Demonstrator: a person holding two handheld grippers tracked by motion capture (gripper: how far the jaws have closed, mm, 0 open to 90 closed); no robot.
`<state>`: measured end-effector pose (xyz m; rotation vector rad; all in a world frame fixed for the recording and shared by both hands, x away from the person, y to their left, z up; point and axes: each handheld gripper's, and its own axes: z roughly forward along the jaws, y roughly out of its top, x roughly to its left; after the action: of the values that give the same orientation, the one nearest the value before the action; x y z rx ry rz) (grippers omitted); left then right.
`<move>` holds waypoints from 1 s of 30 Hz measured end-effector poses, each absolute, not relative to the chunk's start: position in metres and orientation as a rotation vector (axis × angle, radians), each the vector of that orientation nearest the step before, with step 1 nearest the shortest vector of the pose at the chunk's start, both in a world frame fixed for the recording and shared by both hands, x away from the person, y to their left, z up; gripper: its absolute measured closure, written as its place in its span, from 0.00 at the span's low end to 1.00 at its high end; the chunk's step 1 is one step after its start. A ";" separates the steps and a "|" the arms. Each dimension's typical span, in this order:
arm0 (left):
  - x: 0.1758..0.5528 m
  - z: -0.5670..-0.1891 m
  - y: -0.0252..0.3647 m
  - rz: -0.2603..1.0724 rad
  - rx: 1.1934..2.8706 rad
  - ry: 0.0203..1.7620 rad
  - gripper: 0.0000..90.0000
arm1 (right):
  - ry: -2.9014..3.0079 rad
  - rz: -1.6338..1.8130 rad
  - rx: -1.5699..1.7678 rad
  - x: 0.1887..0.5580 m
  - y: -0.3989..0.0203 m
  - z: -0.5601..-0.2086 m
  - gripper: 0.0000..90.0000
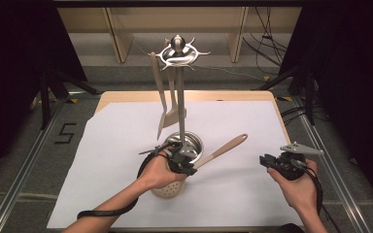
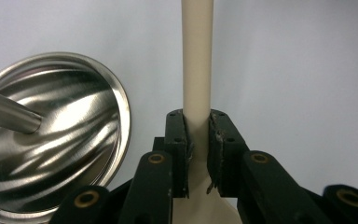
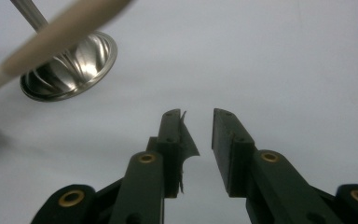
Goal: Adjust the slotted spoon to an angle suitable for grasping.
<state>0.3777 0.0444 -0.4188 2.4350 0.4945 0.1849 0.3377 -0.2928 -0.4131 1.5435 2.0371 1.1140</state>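
Gripping a cream slotted spoon [image 1: 209, 156] by its handle, left gripper [image 1: 178, 160] near table centre, just in front of the steel utensil stand [image 1: 178, 87]. Seen from the high view: perforated spoon bowl low beside the left hand [image 1: 158, 172], handle slanting up and to the right over the white sheet [image 1: 126, 136]; two more cream utensils [image 1: 167, 104] hanging from the stand's top ring. Seen from the left gripper view: both pads pressed against the spoon [image 2: 197, 70] handle, jaws narrowly parted by its width, with the stand's round polished base [image 2: 74, 140] and post just to the left. Seen from the right gripper view: right gripper [image 3: 199, 116] with jaws apart and nothing between them, over bare sheet; stand base [image 3: 70, 67] farther off at upper left, partly crossed by the blurred spoon handle [image 3: 51, 32]. From the high view, right gripper [image 1: 272, 162] well apart, near the right edge of the table [image 1: 184, 96], grey plate on top. Stand post rising close behind the left gripper, between it and the hanging utensils.
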 end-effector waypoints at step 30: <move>0.325 -0.381 0.142 0.344 2.004 0.644 0.87 | 2.094 1.047 1.499 0.343 -0.287 -0.423 0.82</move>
<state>0.3252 0.1415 -0.3810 2.0043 0.6437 0.3441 0.3428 -0.2869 -0.4226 1.4988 2.0937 1.0473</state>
